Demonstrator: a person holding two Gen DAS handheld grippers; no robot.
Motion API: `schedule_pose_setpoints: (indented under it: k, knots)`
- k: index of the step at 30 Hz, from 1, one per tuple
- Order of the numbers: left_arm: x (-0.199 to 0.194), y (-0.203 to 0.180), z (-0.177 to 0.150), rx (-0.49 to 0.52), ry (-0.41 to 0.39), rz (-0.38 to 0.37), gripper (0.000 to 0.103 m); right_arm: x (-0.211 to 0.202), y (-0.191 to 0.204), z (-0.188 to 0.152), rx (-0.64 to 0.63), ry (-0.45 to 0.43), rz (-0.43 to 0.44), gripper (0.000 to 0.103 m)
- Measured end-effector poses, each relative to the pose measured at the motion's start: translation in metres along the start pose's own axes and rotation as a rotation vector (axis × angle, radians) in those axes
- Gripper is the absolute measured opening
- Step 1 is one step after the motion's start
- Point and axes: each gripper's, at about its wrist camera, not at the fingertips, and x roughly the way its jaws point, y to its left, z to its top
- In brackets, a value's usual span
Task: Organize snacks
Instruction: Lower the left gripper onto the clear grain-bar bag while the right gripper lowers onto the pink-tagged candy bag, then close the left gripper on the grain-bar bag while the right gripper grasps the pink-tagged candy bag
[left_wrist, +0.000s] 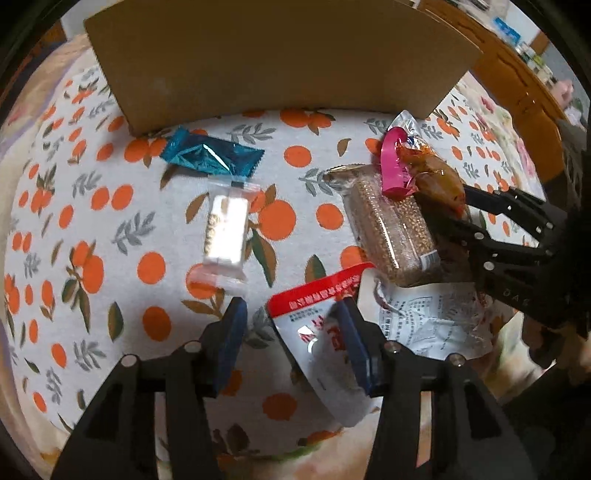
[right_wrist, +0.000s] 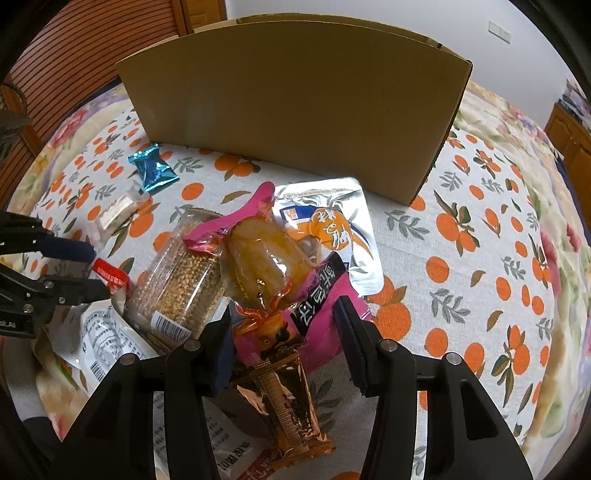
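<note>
Cardboard fills the back of both our views: a plain brown box (right_wrist: 295, 122) standing on the tablecloth (right_wrist: 480, 221) printed with oranges, and we place everything else from it. In front of the box's right half lies a silver pouch (right_wrist: 332, 229), and overlapping its near edge a pink packet (right_wrist: 321, 295). Nearer us than the box's left half, a clear pack of sesame bars (left_wrist: 391, 229) sits beside them, with an orange snack in clear wrap (right_wrist: 262, 266) resting across the pile. Just by the box's left corner lies a blue wrapper (left_wrist: 214, 157), and a white bar (left_wrist: 226, 229) nearer still. Our left gripper (left_wrist: 291, 347) is wide open around a red-topped silver packet (left_wrist: 317, 332), touching its right pad (left_wrist: 354, 347) only. Our right gripper (right_wrist: 284, 343) is likewise wide open, astride a copper-foil bar (right_wrist: 288, 398), gripping nothing.
</note>
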Motion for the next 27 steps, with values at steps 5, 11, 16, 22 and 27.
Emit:
schedule_pose_setpoints:
  k: [5,11,16,22,27]
  knots:
    - [-0.001,-0.006,-0.003,-0.001,0.004,-0.004,0.051,0.000,0.000,0.000,0.000,-0.002,-0.001,0.051]
    - [-0.023,-0.012,-0.002,0.010,-0.097,0.060,0.051,0.002,-0.002,-0.001,-0.002,-0.003,-0.008,0.046]
    - [-0.040,-0.030,-0.010,0.112,-0.155,-0.002,0.051,-0.002,-0.003,0.005,-0.028,0.006,0.002,0.031]
    - [-0.033,-0.047,-0.010,0.172,-0.144,-0.004,0.051,-0.009,-0.010,0.007,-0.004,-0.011,0.013,0.028]
    - [-0.027,-0.049,0.009,0.126,-0.169,-0.026,0.051,-0.018,-0.017,0.008,0.034,-0.035,0.022,0.028]
